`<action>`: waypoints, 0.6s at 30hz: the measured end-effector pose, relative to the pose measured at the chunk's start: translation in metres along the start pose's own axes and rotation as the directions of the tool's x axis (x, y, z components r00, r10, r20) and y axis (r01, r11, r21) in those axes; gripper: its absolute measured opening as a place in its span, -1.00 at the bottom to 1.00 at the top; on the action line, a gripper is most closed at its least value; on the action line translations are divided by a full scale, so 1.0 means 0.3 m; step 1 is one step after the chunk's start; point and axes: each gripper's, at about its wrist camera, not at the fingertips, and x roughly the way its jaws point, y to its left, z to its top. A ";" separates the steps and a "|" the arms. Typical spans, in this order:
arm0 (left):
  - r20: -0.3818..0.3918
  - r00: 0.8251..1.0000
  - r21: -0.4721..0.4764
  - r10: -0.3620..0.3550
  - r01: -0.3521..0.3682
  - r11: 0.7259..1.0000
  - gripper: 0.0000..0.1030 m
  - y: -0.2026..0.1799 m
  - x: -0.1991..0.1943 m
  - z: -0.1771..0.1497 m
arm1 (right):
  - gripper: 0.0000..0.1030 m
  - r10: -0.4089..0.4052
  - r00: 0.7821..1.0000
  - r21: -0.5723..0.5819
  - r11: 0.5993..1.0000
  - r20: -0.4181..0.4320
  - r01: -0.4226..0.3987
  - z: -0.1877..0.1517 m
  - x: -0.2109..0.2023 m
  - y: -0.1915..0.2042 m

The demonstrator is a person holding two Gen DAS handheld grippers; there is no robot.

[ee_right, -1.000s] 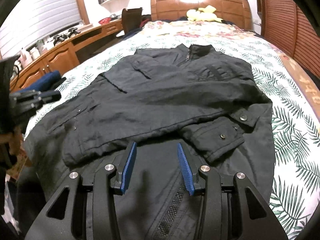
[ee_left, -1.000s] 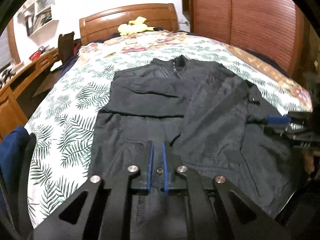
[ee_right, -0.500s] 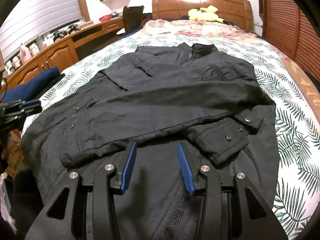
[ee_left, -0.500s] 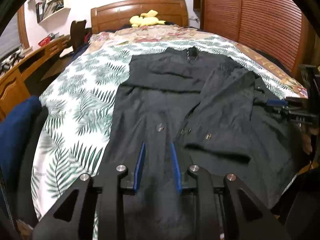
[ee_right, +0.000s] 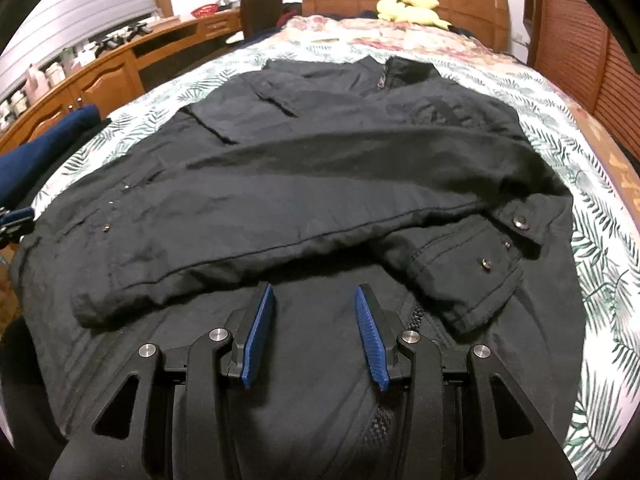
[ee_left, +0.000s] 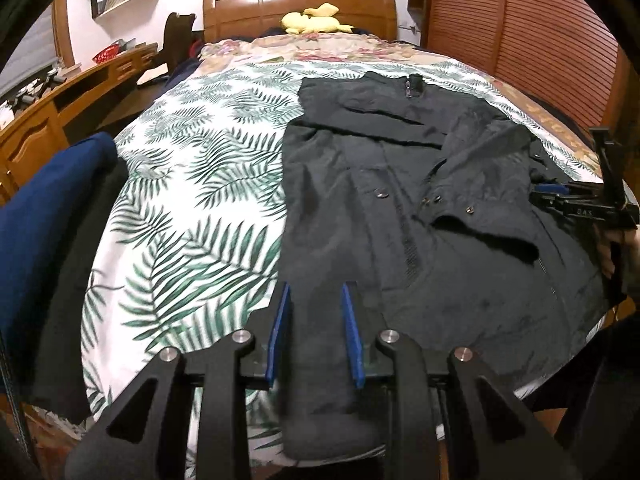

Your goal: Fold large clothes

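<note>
Jacket (ee_left: 400, 216) on the bed (ee_left: 192, 184), sleeves folded inward: left gripper (ee_left: 315, 336), shut earlier, now hovers half-open and empty over the hem; right gripper (ee_right: 310, 334) remains wide, empty.

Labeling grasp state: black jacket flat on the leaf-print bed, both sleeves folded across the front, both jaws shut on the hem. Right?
Not quite: the jaws of both the left gripper and the right gripper stand open, gripping nothing, as each wrist view shows. The rest holds: black jacket flat on the leaf-print bed, both sleeves folded across the front.
</note>
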 end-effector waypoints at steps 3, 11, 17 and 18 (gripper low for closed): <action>-0.017 1.000 -0.012 -0.010 0.010 1.000 -0.52 0.030 0.004 -0.024 | -0.15 0.001 1.000 0.000 1.000 0.002 -0.001 0.007 0.013 -0.003; -0.039 0.999 -0.005 -0.030 0.030 1.000 -0.36 0.058 0.025 -0.070 | -0.08 -0.008 1.000 -0.001 1.000 -0.013 0.008 0.014 0.045 -0.002; -0.022 1.000 -0.013 -0.014 0.013 1.000 -0.30 0.058 0.019 -0.089 | -0.05 -0.050 0.999 0.010 0.999 0.019 0.050 -0.010 0.016 0.006; -0.021 1.000 -0.017 -0.011 0.011 1.000 -0.30 0.059 0.020 -0.092 | -0.05 -0.048 0.998 0.022 0.999 0.030 0.047 -0.023 -0.005 0.004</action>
